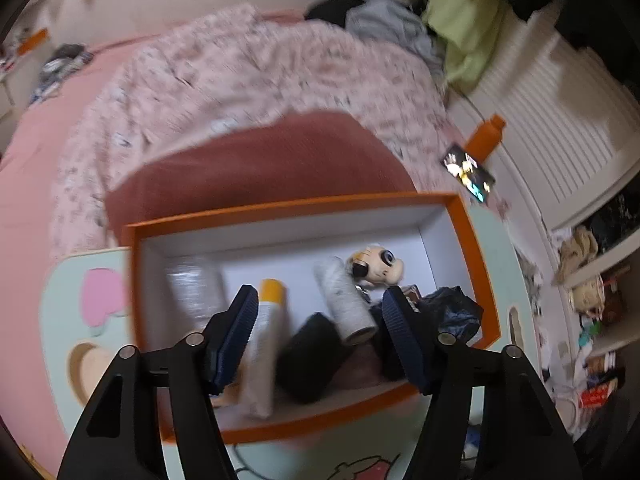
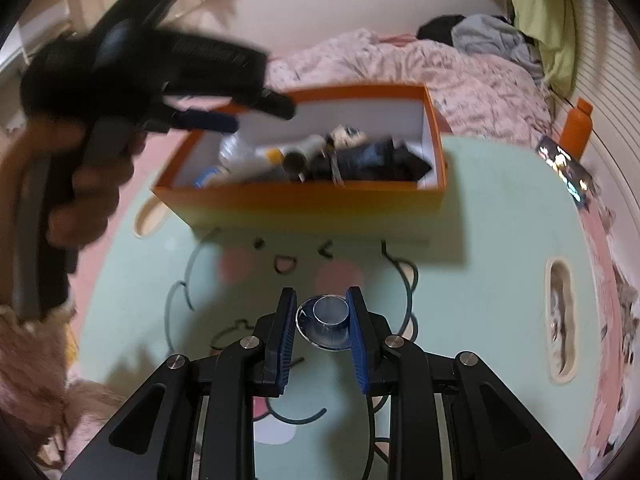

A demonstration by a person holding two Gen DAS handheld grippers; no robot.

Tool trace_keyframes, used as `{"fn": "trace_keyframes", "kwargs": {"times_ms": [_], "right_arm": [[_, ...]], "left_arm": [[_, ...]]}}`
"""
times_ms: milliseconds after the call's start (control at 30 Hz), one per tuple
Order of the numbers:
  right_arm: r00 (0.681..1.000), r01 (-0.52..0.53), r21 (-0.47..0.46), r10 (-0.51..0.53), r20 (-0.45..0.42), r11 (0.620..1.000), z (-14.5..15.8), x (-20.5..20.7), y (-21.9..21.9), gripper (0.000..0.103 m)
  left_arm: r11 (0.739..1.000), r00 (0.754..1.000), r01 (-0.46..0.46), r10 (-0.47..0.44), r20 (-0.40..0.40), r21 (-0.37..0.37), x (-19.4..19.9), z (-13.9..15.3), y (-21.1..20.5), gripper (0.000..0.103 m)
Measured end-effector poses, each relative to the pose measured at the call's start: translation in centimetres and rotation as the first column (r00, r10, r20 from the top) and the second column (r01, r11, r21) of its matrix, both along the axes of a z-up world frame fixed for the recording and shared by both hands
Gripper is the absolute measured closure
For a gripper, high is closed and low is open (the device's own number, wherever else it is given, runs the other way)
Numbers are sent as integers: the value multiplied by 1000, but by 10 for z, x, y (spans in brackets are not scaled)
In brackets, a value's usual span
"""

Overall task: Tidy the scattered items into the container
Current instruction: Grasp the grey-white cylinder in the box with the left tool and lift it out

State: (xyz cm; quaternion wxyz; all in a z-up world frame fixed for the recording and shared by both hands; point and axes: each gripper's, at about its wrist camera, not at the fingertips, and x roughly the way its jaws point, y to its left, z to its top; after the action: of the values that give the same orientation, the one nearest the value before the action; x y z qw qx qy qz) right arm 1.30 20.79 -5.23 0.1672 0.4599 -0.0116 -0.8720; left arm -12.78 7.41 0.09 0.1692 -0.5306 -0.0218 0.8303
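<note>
An orange box (image 1: pixel 288 206) with white walls stands on a pale green lap table (image 2: pixel 500 240). Inside lie a clear bottle (image 1: pixel 194 288), a yellow-capped white tube (image 1: pixel 270 308), a grey roll (image 1: pixel 344 300), a black item (image 1: pixel 312 352), a small panda-like figure (image 1: pixel 376 266) and a dark bag (image 1: pixel 452 312). My left gripper (image 1: pixel 320 294) hovers open over the box with nothing between its pads; the right wrist view shows it (image 2: pixel 256 114) above the box's left end. My right gripper (image 2: pixel 321 292) is low over the table in front of the box (image 2: pixel 300 196), shut on a small clear round item (image 2: pixel 330 310).
The table sits on a bed with a pink floral duvet (image 2: pixel 440 68). A lit phone (image 2: pixel 566 168) and an orange bottle (image 2: pixel 576 124) lie at the right. The table has a handle slot (image 2: pixel 562 316). A person's hand (image 2: pixel 92 184) holds the left gripper.
</note>
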Motion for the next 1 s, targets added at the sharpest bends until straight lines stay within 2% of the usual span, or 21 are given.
{"fn": "trace_keyframes", "kwargs": {"times_ms": [100, 200, 267, 333, 400, 433, 467, 567, 633, 767, 833, 933, 1000], "right_arm": [[1000, 13, 22, -13, 4, 1000, -10, 0, -2, 79], [1000, 25, 35, -25, 6, 999, -13, -3, -1, 79], [999, 33, 39, -33, 7, 999, -14, -7, 2, 79], [999, 41, 34, -41, 8, 999, -17, -6, 5, 78], [999, 50, 23, -50, 10, 998, -16, -10, 10, 77], [998, 55, 18, -56, 8, 998, -16, -8, 11, 76], [998, 60, 13, -60, 5, 998, -15, -8, 12, 75], [997, 69, -6, -70, -13, 998, -9, -7, 16, 71], [997, 71, -25, -72, -33, 997, -2, -6, 19, 68], [996, 54, -81, -59, -62, 995, 17, -8, 28, 67], [996, 37, -107, -45, -79, 994, 32, -16, 33, 67], [996, 13, -103, -22, -91, 995, 52, -41, 36, 67], [999, -1, -100, -3, -43, 995, 59, -63, 34, 67]], "left_arm": [[999, 1000, -16, 17, 26, -44, -11, -11, 13, 48], [997, 997, 23, -18, 69, -72, -21, -23, 27, 55], [996, 991, 37, -28, 127, -75, -24, -37, 33, 61], [996, 989, 39, -27, 143, -77, -24, -46, 36, 65], [995, 992, 43, -32, 122, -89, -20, -44, 38, 67], [996, 993, 44, -35, 116, -80, -19, -43, 37, 70], [997, 994, 43, -36, 107, -67, -19, -41, 35, 79], [999, 997, 39, -37, 67, -25, -18, -24, 24, 79], [1000, 1000, 27, -27, -11, -12, -7, -2, 12, 79], [996, 996, 12, -3, -93, 93, 25, 39, -25, 79], [993, 992, -2, 17, -128, 119, 50, 48, -48, 79], [994, 991, -28, 41, -124, 103, 84, 41, -70, 79], [993, 996, -23, 33, -82, 119, 104, 27, -77, 79]]}}
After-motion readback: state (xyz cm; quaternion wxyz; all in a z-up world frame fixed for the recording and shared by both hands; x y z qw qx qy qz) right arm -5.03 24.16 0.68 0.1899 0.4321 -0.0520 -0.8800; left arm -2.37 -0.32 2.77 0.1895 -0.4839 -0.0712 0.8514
